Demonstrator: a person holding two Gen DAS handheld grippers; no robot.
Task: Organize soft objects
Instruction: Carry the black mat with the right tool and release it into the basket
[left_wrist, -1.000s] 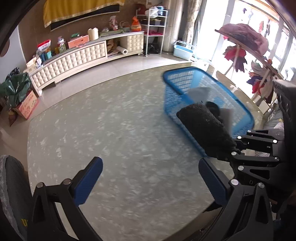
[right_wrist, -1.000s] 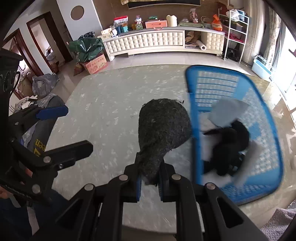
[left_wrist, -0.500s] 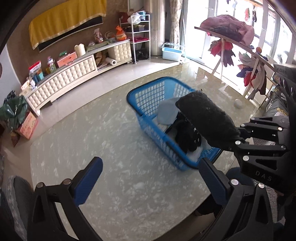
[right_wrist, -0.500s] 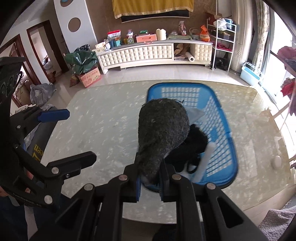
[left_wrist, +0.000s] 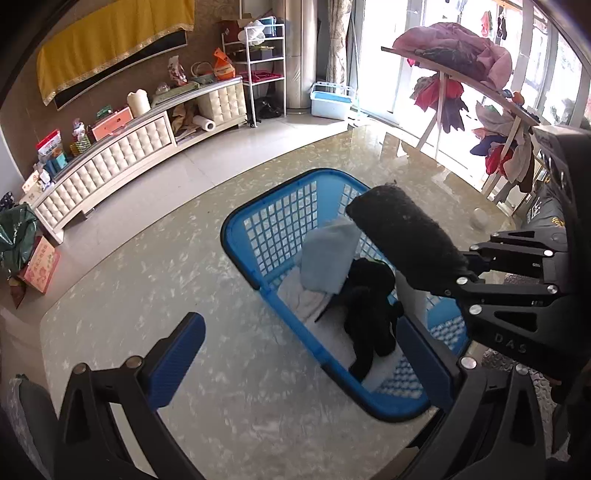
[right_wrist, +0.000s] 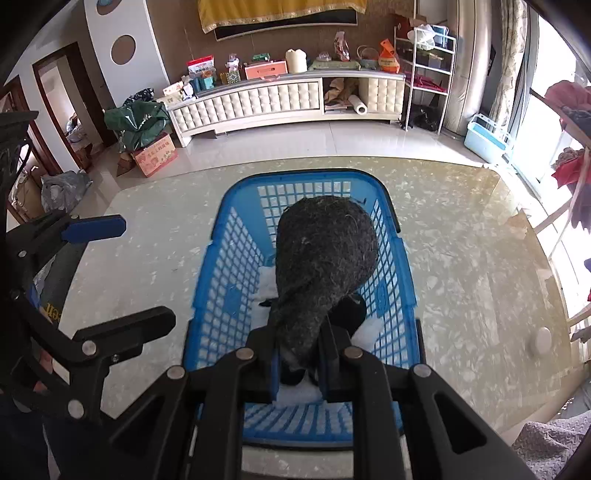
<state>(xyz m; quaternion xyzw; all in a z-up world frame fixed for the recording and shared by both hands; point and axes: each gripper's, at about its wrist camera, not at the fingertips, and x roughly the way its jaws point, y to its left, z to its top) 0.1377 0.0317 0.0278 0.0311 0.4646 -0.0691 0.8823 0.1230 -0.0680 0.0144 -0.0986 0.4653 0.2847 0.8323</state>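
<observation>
Right gripper (right_wrist: 297, 354) clamps narrow end of dark grey fuzzy knit sock (right_wrist: 325, 258) above blue plastic mesh basket (right_wrist: 221, 295); we judge it light, limp, non-fragile. Left gripper (left_wrist: 303, 362) wide open, empty.

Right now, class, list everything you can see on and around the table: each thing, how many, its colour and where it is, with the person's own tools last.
basket: one, blue, on the table.
table: one, pale marbled top.
dark felt piece: one, charcoal, held above the basket.
light blue cloth: one, in the basket.
black soft item: one, in the basket.
white cloth: at least one, basket bottom.
cabinet: one, cream, far wall.
cardboard box: one, reddish, on the floor.
left gripper: jaws open, empty.
right gripper: jaws shut on the felt.
</observation>
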